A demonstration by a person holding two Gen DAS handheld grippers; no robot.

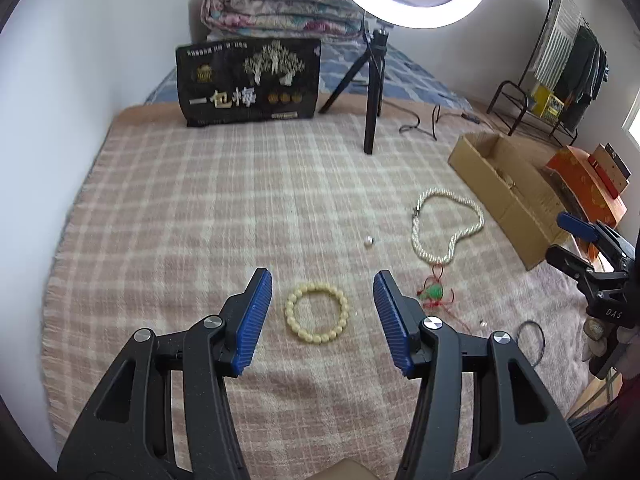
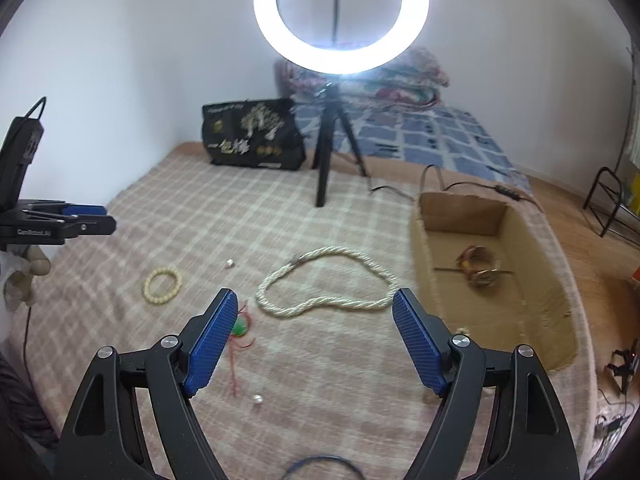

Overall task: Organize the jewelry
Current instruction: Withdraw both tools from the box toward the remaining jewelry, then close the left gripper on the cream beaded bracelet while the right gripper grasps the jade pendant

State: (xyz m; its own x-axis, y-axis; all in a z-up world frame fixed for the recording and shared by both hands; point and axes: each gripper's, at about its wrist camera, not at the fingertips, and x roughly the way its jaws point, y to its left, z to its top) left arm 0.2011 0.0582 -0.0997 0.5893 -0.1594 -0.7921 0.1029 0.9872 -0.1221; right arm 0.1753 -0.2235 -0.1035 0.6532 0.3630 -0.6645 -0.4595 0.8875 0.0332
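On a pink plaid blanket (image 1: 200,208), the left gripper (image 1: 322,294) hovered with its jaws parted and empty, framing a cream bead bracelet (image 1: 317,313) lying flat between its blue pads. The right gripper (image 2: 314,312) stood wide open, also empty, over a twisted pearl necklace (image 2: 328,284). A cardboard box (image 2: 460,216) just right of the necklace held other trinkets.

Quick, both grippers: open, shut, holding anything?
Left gripper: open, empty, bead bracelet lying between its fingers.
Right gripper: open, empty, above the pearl necklace.
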